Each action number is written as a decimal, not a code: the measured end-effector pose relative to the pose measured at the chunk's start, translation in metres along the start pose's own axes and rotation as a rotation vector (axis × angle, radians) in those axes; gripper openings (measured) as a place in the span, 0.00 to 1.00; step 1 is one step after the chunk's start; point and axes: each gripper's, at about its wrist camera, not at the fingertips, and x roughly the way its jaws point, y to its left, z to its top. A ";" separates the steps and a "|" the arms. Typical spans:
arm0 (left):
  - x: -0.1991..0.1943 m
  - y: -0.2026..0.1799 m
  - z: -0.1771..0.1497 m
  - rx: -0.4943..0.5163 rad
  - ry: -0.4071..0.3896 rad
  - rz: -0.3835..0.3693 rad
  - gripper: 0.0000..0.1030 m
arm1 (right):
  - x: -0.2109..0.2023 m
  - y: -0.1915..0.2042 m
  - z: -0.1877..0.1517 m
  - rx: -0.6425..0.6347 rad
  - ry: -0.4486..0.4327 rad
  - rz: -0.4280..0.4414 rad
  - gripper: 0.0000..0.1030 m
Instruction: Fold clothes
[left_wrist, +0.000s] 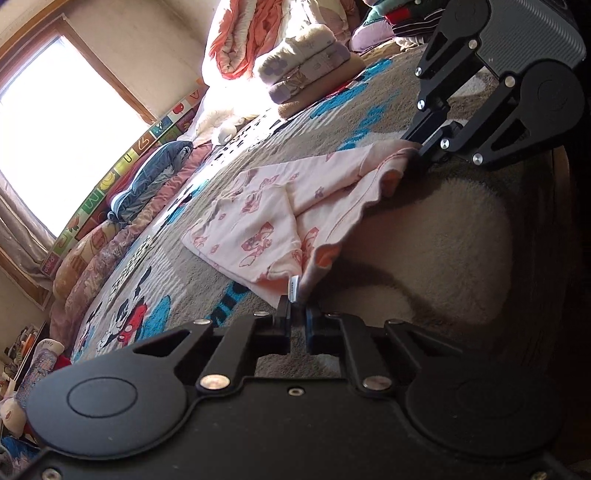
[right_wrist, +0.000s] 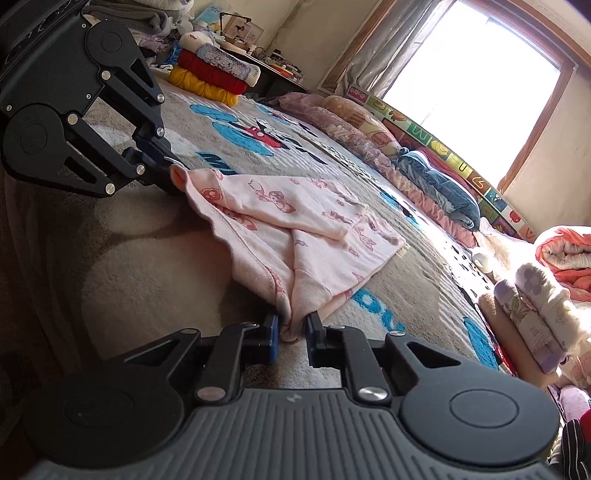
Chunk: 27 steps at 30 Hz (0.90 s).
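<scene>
Both claws are clamped on the pink garment (left_wrist: 258, 218): left gripper (left_wrist: 297, 314) and right gripper (right_wrist: 291, 328) each pinch 1 near corner. It lies on the bed cover (right_wrist: 147, 266); soft, light, floppy, best held at hems.

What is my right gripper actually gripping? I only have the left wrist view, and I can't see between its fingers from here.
Observer: The right gripper is shut on a bunched edge of the pink printed garment; cloth fills the gap between its pads.
Operator: Anything behind my left gripper that I should know about?
Observer: Beyond the left gripper, a stack of folded yellow and red textiles sits at the far end of the blanket, well apart from the garment.
</scene>
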 end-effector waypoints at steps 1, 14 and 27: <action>-0.003 -0.002 0.000 0.004 0.001 -0.007 0.05 | -0.002 0.000 0.001 0.001 0.001 0.005 0.14; -0.021 0.005 0.009 -0.015 -0.077 0.092 0.13 | -0.038 -0.001 0.006 -0.044 -0.053 -0.055 0.14; -0.003 0.026 0.002 -0.069 -0.116 0.046 0.51 | -0.027 -0.023 0.008 -0.023 -0.087 -0.084 0.36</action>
